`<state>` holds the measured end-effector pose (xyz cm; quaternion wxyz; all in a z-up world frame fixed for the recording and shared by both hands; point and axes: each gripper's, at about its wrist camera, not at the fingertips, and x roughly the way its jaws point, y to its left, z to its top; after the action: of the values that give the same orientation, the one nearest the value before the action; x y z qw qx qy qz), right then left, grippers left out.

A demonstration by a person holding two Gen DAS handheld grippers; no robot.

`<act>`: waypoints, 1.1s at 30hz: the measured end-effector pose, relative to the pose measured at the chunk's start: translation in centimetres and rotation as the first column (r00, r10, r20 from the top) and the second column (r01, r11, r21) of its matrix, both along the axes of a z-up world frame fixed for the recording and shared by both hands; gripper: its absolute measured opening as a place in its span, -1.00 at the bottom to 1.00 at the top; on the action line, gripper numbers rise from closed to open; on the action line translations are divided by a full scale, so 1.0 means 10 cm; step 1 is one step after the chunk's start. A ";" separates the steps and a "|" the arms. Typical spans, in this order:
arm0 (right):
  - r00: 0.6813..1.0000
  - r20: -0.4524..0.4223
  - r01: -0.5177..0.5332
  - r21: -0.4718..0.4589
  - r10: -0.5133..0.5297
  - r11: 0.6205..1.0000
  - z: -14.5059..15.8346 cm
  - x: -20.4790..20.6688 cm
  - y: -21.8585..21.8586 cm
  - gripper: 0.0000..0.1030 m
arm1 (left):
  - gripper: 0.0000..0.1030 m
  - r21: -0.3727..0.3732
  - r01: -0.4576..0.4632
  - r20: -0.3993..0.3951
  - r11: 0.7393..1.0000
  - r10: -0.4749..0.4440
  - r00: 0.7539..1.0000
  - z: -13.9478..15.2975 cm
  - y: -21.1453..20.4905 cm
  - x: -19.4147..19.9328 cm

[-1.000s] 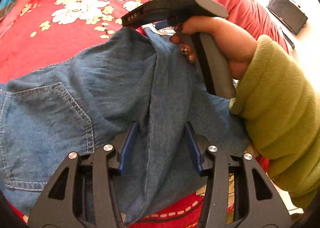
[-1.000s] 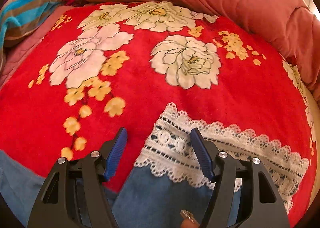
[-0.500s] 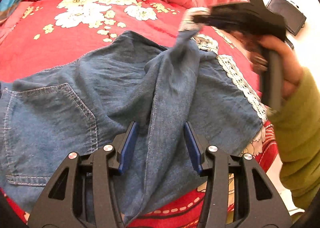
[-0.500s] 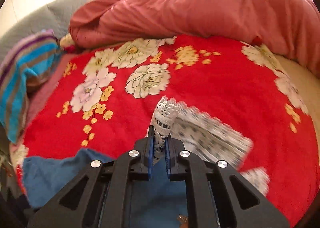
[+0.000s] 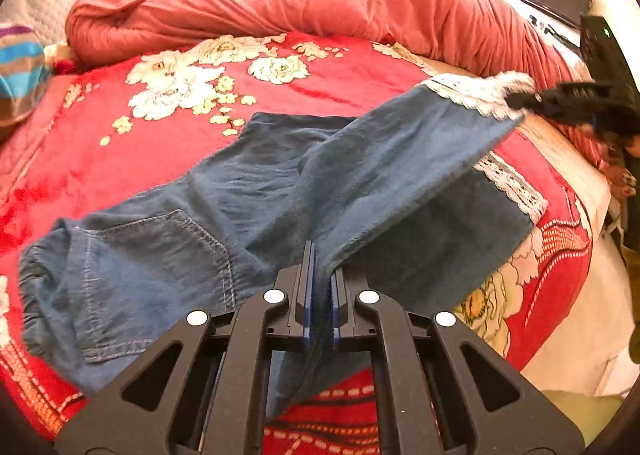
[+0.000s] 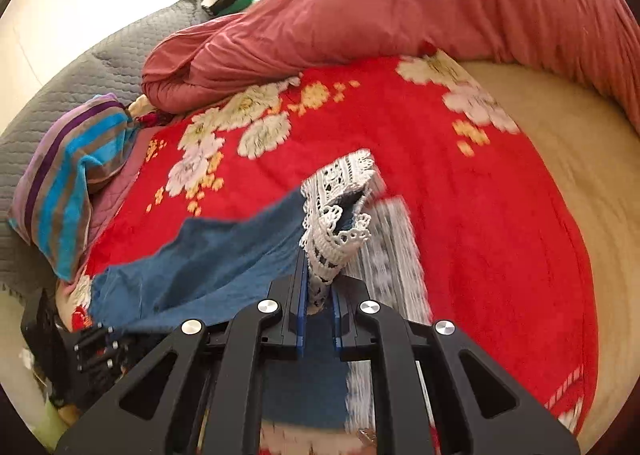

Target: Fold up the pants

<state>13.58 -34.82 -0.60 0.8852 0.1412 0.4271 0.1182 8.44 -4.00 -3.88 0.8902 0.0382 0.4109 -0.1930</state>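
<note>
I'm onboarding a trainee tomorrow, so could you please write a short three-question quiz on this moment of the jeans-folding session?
1. True or false: the left gripper is shut on denim of the jeans.
2. What does the right gripper hold? A) the striped pillow B) the lace-trimmed hem C) the red floral blanket
3. Fill in: the lifted pant leg hangs above the other leg, which lies on the ______.

Key: 1 true. 2 B, the lace-trimmed hem, not the striped pillow. 3 red floral blanket.
</note>
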 end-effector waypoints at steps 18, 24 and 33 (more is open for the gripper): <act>0.985 -0.169 0.047 0.093 -0.031 0.995 -0.51 -0.60 -0.38 -0.61 | -0.97 0.083 0.050 -0.039 0.995 -0.046 0.998 -0.16 -0.05 -0.18; 0.988 -0.144 0.066 0.037 -0.060 0.997 -0.75 -0.54 -0.41 -0.74 | -0.92 0.098 0.029 -0.081 0.995 -0.021 0.997 -0.27 -0.04 -0.14; 0.996 -0.056 0.074 -0.030 -0.076 0.997 -0.57 -0.63 -0.52 -0.38 | -0.23 0.080 0.032 -0.048 0.996 -0.028 0.998 -0.12 0.03 -0.31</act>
<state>7.24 -40.01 -6.31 0.8783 0.1482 0.4483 0.0750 5.38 -3.73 -5.11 0.8750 0.0758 0.4387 -0.1903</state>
